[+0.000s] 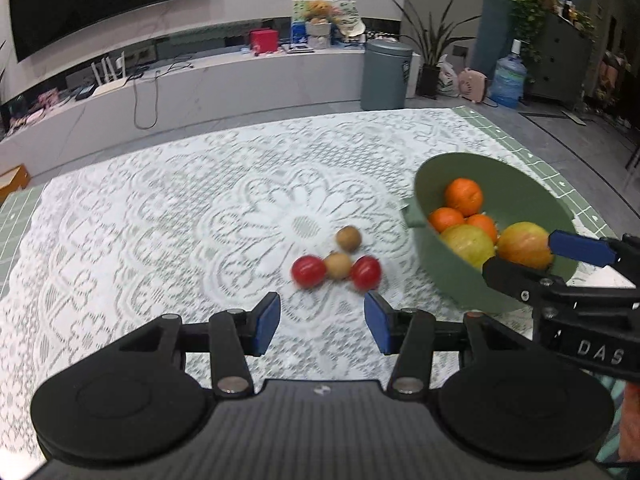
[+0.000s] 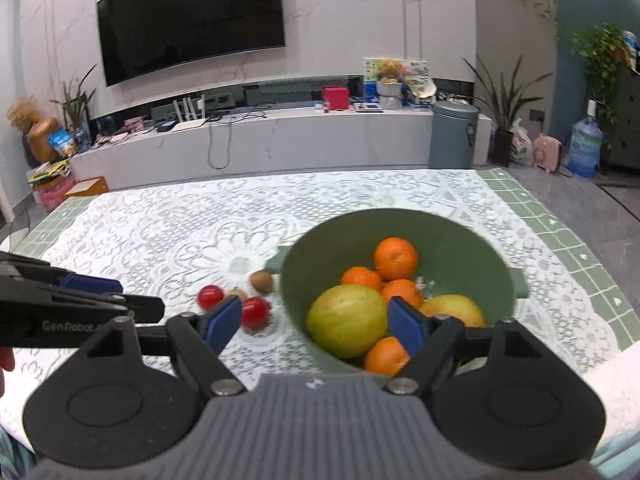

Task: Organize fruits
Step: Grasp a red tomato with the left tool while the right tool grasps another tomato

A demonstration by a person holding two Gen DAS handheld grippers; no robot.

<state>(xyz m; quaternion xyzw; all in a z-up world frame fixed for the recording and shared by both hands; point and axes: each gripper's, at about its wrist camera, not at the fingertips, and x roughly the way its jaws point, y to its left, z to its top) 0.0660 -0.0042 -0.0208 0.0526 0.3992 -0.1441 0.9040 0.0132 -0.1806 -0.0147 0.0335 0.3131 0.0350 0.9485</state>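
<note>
A green bowl (image 1: 472, 284) (image 2: 460, 236) on the lace tablecloth holds several oranges (image 1: 464, 196) (image 2: 396, 258) and two yellow-red apples (image 1: 524, 244) (image 2: 346, 320). Left of the bowl lie two red tomatoes (image 1: 308, 271) (image 2: 255, 312) and two small brown fruits (image 1: 348, 238) (image 2: 262, 281). My left gripper (image 1: 323, 322) is open and empty just in front of these small fruits. My right gripper (image 2: 316, 322) is open, wide apart, over the bowl's near rim; it shows in the left wrist view (image 1: 536, 258) at the bowl's right side.
The table's green tiled edge (image 2: 560, 240) runs along the right and far sides. Beyond the table stand a white TV bench (image 2: 280, 140), a grey bin (image 2: 454, 136), plants and a water jug (image 2: 584, 148).
</note>
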